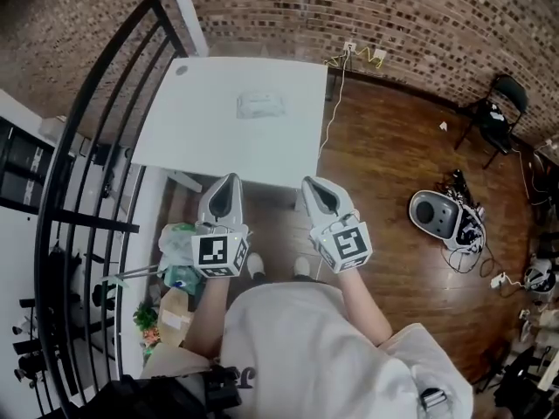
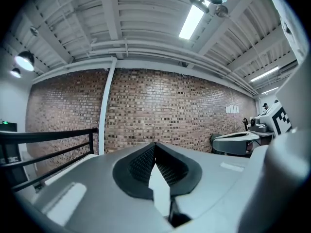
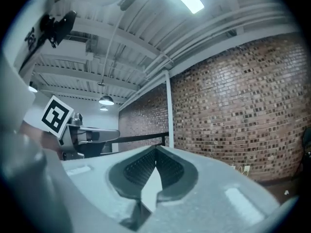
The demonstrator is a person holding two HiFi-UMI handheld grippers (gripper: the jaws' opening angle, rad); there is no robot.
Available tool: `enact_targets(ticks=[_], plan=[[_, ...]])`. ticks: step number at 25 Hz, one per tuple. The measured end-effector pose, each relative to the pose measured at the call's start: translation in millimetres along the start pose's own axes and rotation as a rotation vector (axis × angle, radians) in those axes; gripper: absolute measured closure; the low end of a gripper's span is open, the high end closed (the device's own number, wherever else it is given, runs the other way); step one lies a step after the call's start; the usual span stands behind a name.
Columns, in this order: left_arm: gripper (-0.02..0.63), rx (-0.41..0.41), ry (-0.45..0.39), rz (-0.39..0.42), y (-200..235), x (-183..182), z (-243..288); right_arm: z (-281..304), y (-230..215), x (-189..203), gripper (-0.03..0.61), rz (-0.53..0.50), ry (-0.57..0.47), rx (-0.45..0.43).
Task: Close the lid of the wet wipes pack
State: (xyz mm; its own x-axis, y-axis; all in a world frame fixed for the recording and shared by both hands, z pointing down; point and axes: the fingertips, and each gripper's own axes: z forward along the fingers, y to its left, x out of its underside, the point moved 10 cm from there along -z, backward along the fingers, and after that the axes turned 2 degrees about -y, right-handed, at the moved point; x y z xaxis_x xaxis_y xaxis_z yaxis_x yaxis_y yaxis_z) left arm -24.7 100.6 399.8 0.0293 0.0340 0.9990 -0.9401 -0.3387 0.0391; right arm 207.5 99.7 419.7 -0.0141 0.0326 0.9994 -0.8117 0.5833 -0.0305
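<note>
The wet wipes pack (image 1: 259, 105) lies flat on the white table (image 1: 201, 138), toward its far right; it is too small here to tell how its lid stands. Both grippers are held side by side in front of the table's near edge, pointing toward it and well short of the pack. My left gripper (image 1: 230, 180) (image 2: 155, 145) is shut with nothing between its jaws. My right gripper (image 1: 311, 182) (image 3: 156, 149) is shut and empty too. The gripper views show only brick wall and ceiling; the pack is out of their sight.
A black metal railing (image 1: 96, 147) runs along the left. Bags and clutter (image 1: 175, 264) sit on the floor at the lower left. On the wooden floor to the right are a grey round device (image 1: 434, 214) with cables and a black chair (image 1: 500, 112). A brick wall (image 1: 349, 7) backs the table.
</note>
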Motion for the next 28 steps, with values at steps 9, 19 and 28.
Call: enact_targets(ticks=[9, 19, 28], plan=[[0.597, 0.05, -0.009, -0.004, 7.3, 1.8, -27.4, 6.5, 33.2, -3.5, 0.589, 0.021, 0.023, 0.003], [0.597, 0.068, -0.007, -0.031, 35.0, 20.3, -47.3, 18.3, 61.8, 6.9, 0.589, 0.001, 0.03, 0.037], [0.597, 0.094, 0.006, -0.027, 55.3, 25.1, -41.6, 31.0, 70.2, 12.9, 0.589, 0.009, 0.033, 0.061]])
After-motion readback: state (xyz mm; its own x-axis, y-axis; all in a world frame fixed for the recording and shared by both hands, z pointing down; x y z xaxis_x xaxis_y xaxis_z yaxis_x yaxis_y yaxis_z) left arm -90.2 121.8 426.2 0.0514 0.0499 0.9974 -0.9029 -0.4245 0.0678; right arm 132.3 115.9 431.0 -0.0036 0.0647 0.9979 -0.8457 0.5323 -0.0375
